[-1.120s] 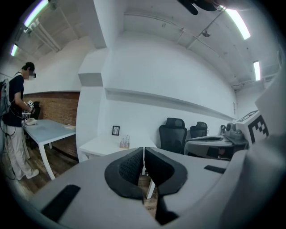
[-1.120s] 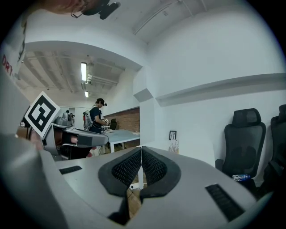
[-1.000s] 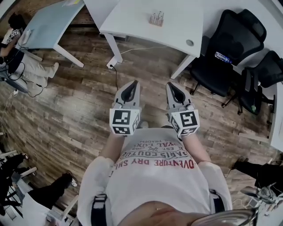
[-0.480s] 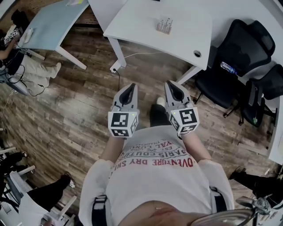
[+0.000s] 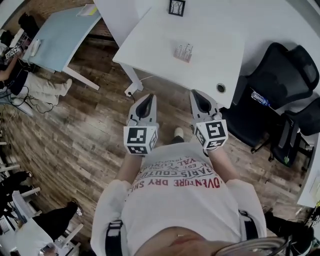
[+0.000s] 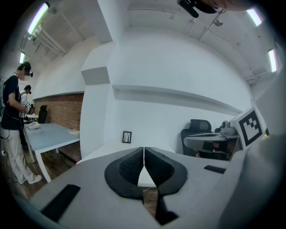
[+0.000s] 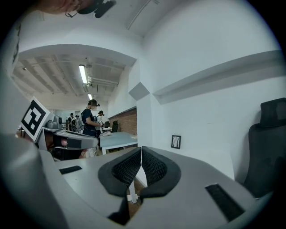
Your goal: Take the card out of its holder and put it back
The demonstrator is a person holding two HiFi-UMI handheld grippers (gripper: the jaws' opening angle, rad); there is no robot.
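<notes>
Spotter: Status, left to right?

Operator: My left gripper (image 5: 148,98) has its fingers pressed together with nothing between them; its own view shows the pads meeting edge to edge. My right gripper (image 5: 196,96) is the same, closed and empty. Both hang over the wooden floor (image 5: 90,125), short of the white table (image 5: 150,35).

Spotter: And the card?

Operator: I judge it sits in the small clear holder (image 5: 183,51) out on the tabletop, well apart from both grippers, with a little framed picture (image 5: 176,7) beyond it. I can't make out the card itself at this range.

Spotter: What worries you?

Operator: Arriving with shut fingers. I'd shove the holder along the table instead of gripping anything. It looks light and easy to tip, so pulling the card with one gripper while the other fails to steady the holder could drag the whole thing. Further right, the black chair (image 5: 280,70) crowds the table corner and could snag my right arm.
</notes>
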